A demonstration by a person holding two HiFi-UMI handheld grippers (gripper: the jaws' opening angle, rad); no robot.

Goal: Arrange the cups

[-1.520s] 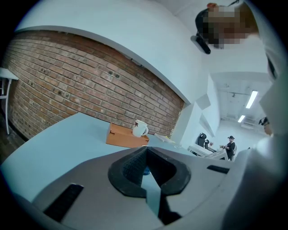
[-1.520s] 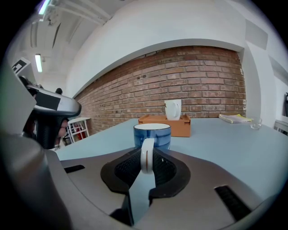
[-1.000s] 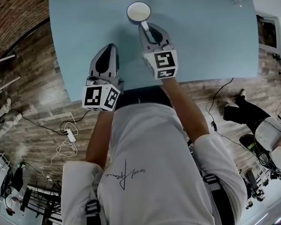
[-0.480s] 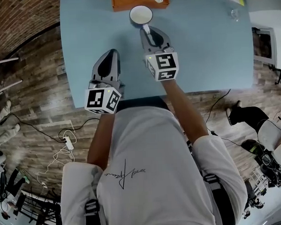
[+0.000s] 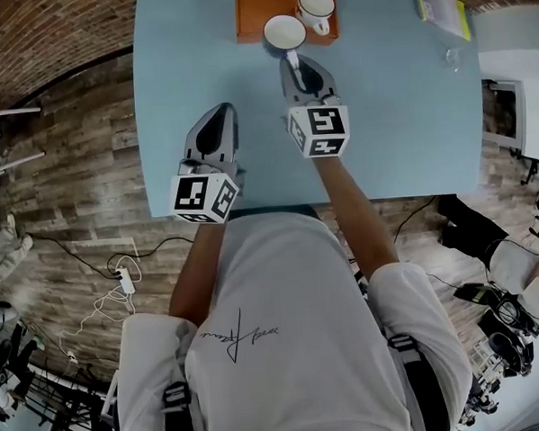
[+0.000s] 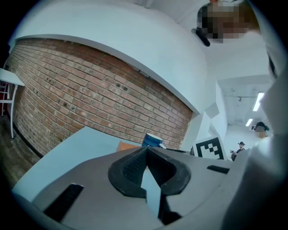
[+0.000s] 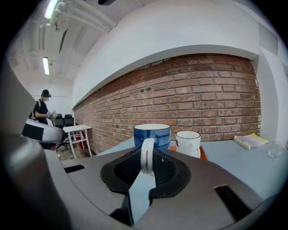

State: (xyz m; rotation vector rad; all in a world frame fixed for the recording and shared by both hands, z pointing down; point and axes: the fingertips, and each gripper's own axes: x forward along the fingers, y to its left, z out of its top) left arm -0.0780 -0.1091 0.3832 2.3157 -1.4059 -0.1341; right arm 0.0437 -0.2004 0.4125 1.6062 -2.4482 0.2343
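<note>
Now we hold the cup [image 7: 152, 134] by its handle in the right gripper [image 7: 147, 168], tray [image 5: 255, 17] seemingly just beneath; left gripper [image 6: 146, 155] closed, empty, farther back

Wears a white short-sleeved T-shirt [image 5: 282, 290] with a thin black handwritten scribble [image 5: 243, 338] on the front, plus dark straps [image 5: 177, 406] with grey buckles low at both sides. Grey rounded shells on left gripper [image 5: 222, 110] and right gripper [image 5: 291, 61], black ribbed pads [image 6: 131, 168] inside, each backed by a white cube [image 5: 319, 131] of black square markers.
</note>
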